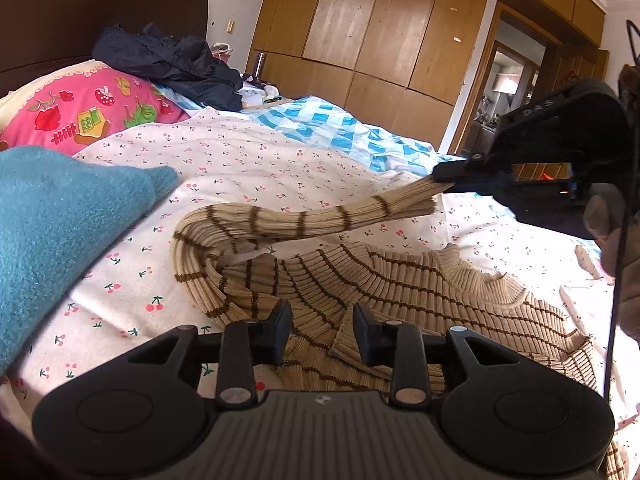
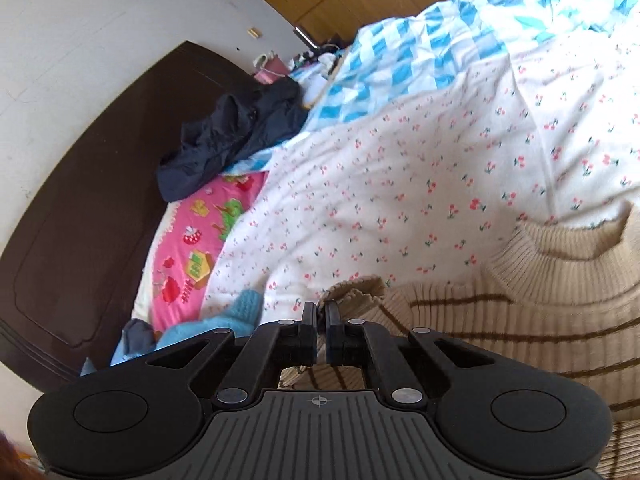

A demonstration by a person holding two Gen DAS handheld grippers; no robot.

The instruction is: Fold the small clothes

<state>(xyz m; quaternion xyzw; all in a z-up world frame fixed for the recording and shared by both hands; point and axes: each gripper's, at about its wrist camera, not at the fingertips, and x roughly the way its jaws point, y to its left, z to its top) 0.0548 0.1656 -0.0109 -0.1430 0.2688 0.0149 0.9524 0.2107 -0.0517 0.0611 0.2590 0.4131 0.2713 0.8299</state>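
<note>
My right claw (image 2: 320, 334) is pinched shut on the sweater's (image 1: 400, 280) sleeve cuff (image 1: 416, 196), holding it off the bed (image 1: 280, 160). My left claw (image 1: 322, 330) is part open over the hem, gripping nothing. The beige, brown-striped sweater lies rumpled on the near cherry-print sheet. The right claw's body reads "DAS".

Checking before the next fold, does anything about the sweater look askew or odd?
Yes. The striped sweater lies crumpled on the cherry-print sheet, not flat. One sleeve is bunched into a rope, its cuff pinched in the right gripper and lifted off the bed.
</note>
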